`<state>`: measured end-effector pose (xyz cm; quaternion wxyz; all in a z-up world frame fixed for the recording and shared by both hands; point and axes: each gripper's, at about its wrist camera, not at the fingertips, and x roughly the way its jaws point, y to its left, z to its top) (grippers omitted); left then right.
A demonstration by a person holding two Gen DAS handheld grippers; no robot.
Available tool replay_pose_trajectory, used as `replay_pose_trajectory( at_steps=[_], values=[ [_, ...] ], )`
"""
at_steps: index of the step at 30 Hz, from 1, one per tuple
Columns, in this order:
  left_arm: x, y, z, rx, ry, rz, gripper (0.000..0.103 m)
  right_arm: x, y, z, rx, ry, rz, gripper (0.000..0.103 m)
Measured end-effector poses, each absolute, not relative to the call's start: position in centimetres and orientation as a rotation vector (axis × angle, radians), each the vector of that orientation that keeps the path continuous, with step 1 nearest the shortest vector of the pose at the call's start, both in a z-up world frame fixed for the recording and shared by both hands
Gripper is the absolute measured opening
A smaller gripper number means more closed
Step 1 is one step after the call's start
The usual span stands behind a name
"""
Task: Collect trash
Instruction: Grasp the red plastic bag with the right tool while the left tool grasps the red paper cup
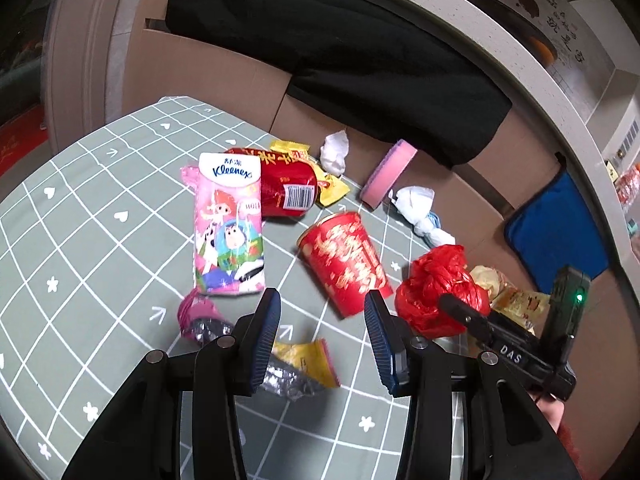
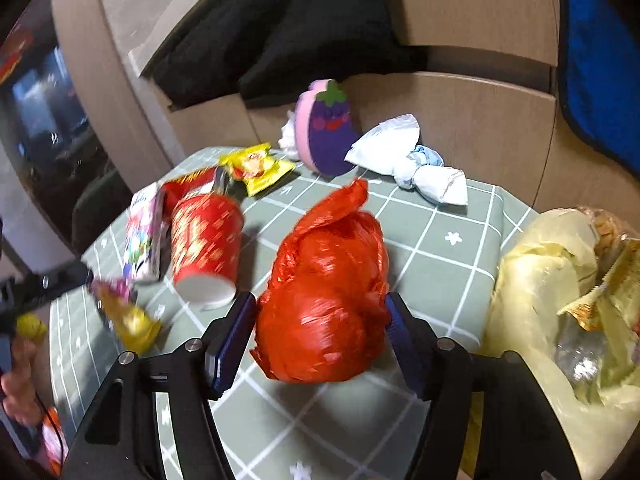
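Trash lies scattered on a green checked table (image 1: 80,240). Right gripper (image 2: 322,332), lower centre of its view: fingers (image 2: 236,340) press both sides of a crumpled red plastic bag (image 2: 324,280), holding it. A yellowish bag (image 2: 540,280) with wrappers inside sits at the right edge. Left gripper (image 1: 322,320), bottom centre of its view: fingers (image 1: 266,332) spread wide, nothing between them, above a yellow wrapper (image 1: 308,360). Just beyond lie a tipped red paper cup (image 1: 344,260) and a tissue pack (image 1: 228,224), mid-frame. Further back, a red can (image 1: 286,188), white crumpled tissue (image 1: 334,152) and a pink sponge (image 1: 386,174).
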<state>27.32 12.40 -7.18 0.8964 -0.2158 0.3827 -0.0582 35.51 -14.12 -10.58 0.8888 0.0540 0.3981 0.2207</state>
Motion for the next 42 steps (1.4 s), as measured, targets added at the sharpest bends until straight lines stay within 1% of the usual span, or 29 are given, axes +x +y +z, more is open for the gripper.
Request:
replay_pose_trajectory(
  at_steps=[1,5,6,7,10,14,19,22,23,32,37,40,42],
  values=[
    [27.5,12.5,-7.1,-0.45,0.786,-0.115,0.045,36.0,-14.1,-10.6,0.124,0.824,0.467,0.067],
    [28.3,13.5,-7.0,-0.494,0.774,-0.087,0.045,38.0,-13.2,-11.7,0.111,0.869,0.478,0.066],
    [28.6,13.6,-7.2,-0.508,0.782,-0.089,0.045,38.2,-13.1,-12.0,0.122,0.879,0.496,0.063],
    [28.9,13.6,-7.4,-0.523,0.795,-0.093,0.045,38.1,-13.2,-12.1,0.135,0.874,0.501,0.052],
    [30.0,12.6,-8.2,-0.538,0.824,-0.114,0.046,37.4,-13.8,-11.3,0.142,0.821,0.486,0.049],
    [32.1,10.5,-9.0,-0.509,0.852,-0.126,0.046,35.6,-15.2,-9.3,0.103,0.744,0.442,0.049],
    [34.8,9.2,-10.4,-0.52,0.905,-0.034,0.046,33.6,-16.9,-7.5,0.048,0.708,0.375,0.049],
    [36.0,8.8,-11.2,-0.55,0.924,-0.026,0.052,32.5,-17.8,-6.7,0.032,0.687,0.364,0.05],
    [36.3,8.6,-11.3,-0.562,0.932,-0.032,0.052,32.2,-18.0,-6.6,0.031,0.682,0.365,0.05],
    [38.1,6.9,-11.5,-0.597,0.993,0.009,0.053,31.0,-19.1,-6.8,0.037,0.676,0.373,0.05],
    [38.4,6.6,-11.9,-0.59,0.994,-0.003,0.056,30.7,-19.1,-7.3,0.045,0.694,0.372,0.05],
    [38.3,6.4,-11.7,-0.574,1.0,-0.006,0.055,30.3,-19.1,-7.4,0.049,0.701,0.375,0.05],
    [38.0,6.2,-11.4,-0.548,1.001,-0.008,0.053,29.9,-19.0,-7.4,0.048,0.7,0.372,0.05]
  ],
)
